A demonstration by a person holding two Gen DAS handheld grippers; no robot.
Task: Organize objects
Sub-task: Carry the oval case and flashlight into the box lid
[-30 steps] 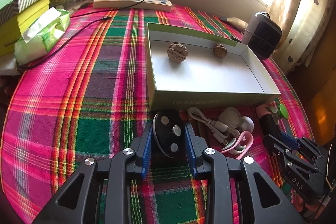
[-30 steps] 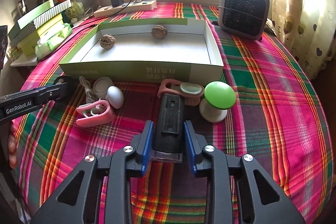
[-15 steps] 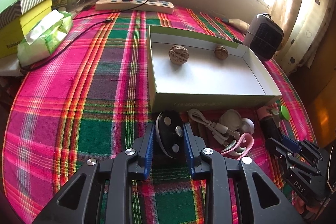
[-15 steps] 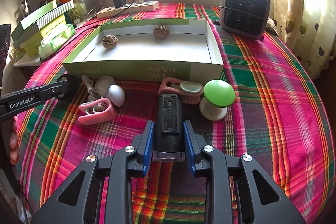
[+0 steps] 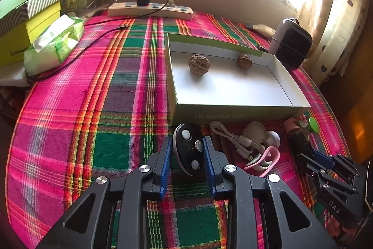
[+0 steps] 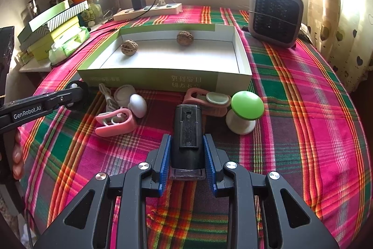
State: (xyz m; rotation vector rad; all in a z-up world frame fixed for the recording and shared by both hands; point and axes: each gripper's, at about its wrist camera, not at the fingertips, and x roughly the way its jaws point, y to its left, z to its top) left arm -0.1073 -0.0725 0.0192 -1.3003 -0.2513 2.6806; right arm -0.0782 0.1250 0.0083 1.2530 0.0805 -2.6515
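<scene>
Left wrist view shows the left gripper (image 5: 187,152) with its blue pads closed on a black oval gadget (image 5: 187,148). The gadget's long axis runs away from the camera toward the box (image 5: 233,109), tilted slightly left at its far end; its face with three round studs is turned up and to the right. It sits just in front of the box's near left corner.

The right gripper (image 6: 186,155) clamps a black torch (image 6: 187,132) by its long sides. The torch's long axis points straight at the box, clear lens end nearest the camera, just in front of the box's near wall, between a pink clip (image 6: 116,124) and a green-capped mushroom (image 6: 244,110).

Against a second ago, the left jaws have narrowed onto the gadget, which was then loosely framed. The right grip looks the same, and neither hand has shifted noticeably.

Both things lie on a pink and green plaid cloth (image 5: 93,120). Two walnuts (image 5: 198,64) rest inside the box near its far wall. A white cable (image 5: 233,138), a white egg (image 6: 138,105) and a round lid (image 6: 124,93) crowd the box's near wall. Beyond the box stand a power strip (image 5: 150,9) and a small heater (image 6: 275,15) under a bright window; cartons and tissues (image 5: 54,44) are stacked to the box's left.
</scene>
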